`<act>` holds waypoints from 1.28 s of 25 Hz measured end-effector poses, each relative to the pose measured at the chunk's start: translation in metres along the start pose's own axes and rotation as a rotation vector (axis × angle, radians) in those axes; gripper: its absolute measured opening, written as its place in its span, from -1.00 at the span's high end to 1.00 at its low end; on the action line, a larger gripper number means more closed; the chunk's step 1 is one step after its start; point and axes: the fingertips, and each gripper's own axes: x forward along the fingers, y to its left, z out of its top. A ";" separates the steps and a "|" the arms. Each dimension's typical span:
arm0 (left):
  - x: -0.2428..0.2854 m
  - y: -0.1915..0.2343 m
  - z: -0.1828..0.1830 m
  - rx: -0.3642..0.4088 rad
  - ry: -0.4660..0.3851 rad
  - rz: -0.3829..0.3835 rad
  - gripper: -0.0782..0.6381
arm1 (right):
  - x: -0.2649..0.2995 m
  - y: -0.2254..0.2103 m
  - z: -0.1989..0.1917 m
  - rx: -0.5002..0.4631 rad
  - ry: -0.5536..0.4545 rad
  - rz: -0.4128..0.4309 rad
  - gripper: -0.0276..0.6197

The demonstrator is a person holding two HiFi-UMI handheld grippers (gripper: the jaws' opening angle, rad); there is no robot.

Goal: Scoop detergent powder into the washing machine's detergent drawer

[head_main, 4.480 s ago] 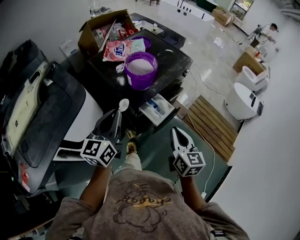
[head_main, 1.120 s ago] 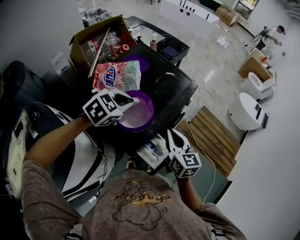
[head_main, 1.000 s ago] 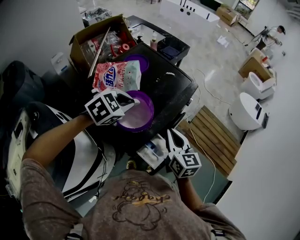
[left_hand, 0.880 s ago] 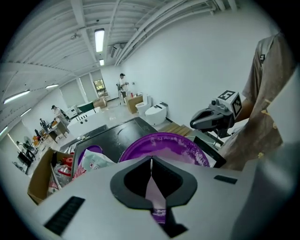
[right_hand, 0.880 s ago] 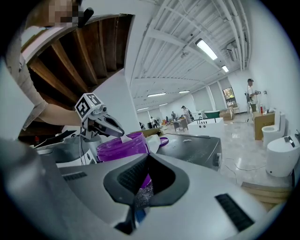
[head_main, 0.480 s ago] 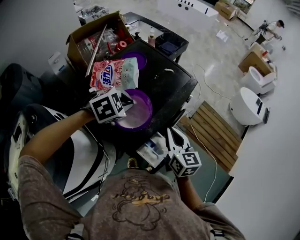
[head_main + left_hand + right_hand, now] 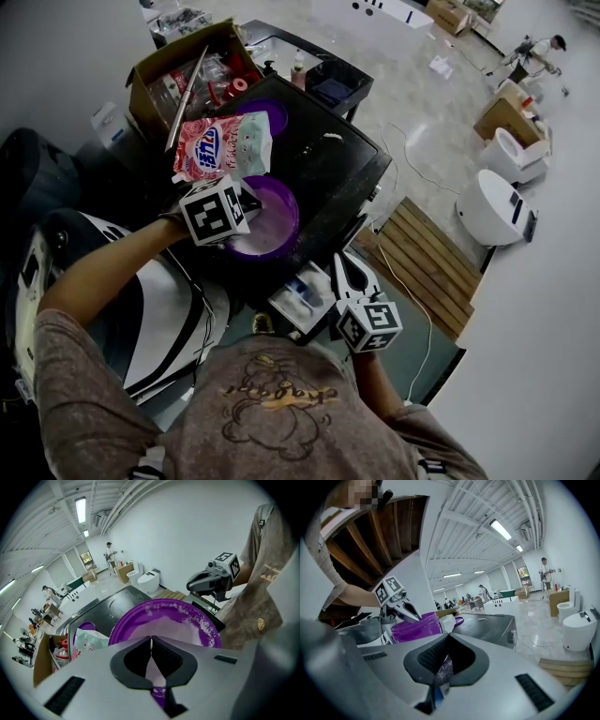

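A purple tub of white detergent powder stands on the black washing machine top. My left gripper reaches into the tub from the left, shut on a thin white spoon handle. The spoon's bowl is hidden. The white detergent drawer with blue inside is pulled out below the machine's front edge. My right gripper hangs shut and holds nothing, just right of the drawer. In the right gripper view, the left gripper dips over the tub.
A pink detergent bag and a purple lid lie behind the tub. A cardboard box of supplies stands at the back left. A white machine is at the left, a wooden pallet on the floor at the right.
The left gripper rose with the spoon from near the drawer to the tub. In the last second it only shifted slightly left. The right gripper has stayed by the drawer.
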 end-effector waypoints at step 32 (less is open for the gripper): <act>0.006 -0.028 0.003 0.040 0.092 -0.113 0.71 | -0.008 -0.007 0.000 0.020 0.003 0.002 0.92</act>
